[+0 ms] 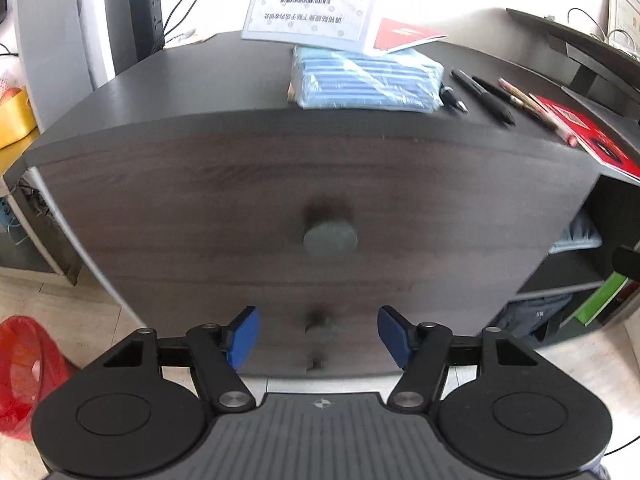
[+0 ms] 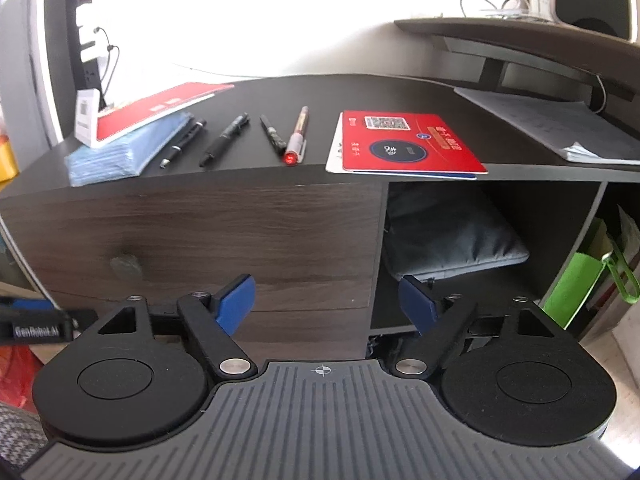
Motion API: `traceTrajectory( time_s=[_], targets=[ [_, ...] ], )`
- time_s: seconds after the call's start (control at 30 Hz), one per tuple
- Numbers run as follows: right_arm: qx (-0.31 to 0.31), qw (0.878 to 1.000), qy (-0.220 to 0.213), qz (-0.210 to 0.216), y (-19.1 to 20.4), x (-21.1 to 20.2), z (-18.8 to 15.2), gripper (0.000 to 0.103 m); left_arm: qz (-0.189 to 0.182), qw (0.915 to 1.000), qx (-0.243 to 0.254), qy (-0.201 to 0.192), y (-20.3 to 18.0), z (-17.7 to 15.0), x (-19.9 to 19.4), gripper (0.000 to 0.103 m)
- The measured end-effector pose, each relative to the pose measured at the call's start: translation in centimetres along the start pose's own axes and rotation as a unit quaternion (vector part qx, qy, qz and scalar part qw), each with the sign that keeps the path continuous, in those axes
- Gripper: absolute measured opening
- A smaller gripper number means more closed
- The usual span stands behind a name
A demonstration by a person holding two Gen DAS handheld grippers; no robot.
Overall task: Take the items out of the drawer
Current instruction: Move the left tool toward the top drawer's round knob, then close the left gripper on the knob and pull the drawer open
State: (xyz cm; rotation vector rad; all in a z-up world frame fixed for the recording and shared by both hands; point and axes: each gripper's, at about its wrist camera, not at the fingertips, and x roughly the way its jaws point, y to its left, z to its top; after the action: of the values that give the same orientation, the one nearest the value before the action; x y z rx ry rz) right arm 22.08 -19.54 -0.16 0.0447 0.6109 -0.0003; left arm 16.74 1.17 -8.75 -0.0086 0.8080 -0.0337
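Reading "GenRobot.AI", white lettering on black strap [image 2: 38, 330]

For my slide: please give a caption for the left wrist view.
Open left gripper faces the closed top drawer and its round knob.

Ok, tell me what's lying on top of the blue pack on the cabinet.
A red-covered booklet rests on the blue pack, with a barcoded sheet overlapping its far end. The pack's far part is covered.
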Motion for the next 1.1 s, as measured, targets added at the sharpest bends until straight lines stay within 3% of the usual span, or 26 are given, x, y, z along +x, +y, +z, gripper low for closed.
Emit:
traceTrajectory(
  time_s=[0.2,0.5,0.7,0.93,1.1],
  targets=[
    [-0.007,1.0,0.004,0.006,-0.9,3.5,-0.1,0.088,0.009,0.9997,-0.009,-0.022,-0.2,1.3,2.4,0.069],
    [-0.023,0.999,0.037,0.018,-1.6,8.5,0.4,0.088,0.026,0.9996,-0.009,-0.006,-0.8,3.3,5.9,0.072],
    [-0.041,0.998,0.048,0.026,-2.2,11.0,0.9,0.088,0.036,0.9993,0.009,-0.002,-1.3,3.3,7.4,0.064],
    [-0.068,0.995,0.062,0.039,-2.7,13.1,1.6,0.088,0.023,0.9994,0.009,0.024,-1.8,3.1,8.8,0.043],
    [-0.089,0.993,0.058,0.053,-2.8,13.9,1.9,0.085,0.027,0.999,0.014,0.031,-2.4,2.8,8.7,0.043]
  ],
)
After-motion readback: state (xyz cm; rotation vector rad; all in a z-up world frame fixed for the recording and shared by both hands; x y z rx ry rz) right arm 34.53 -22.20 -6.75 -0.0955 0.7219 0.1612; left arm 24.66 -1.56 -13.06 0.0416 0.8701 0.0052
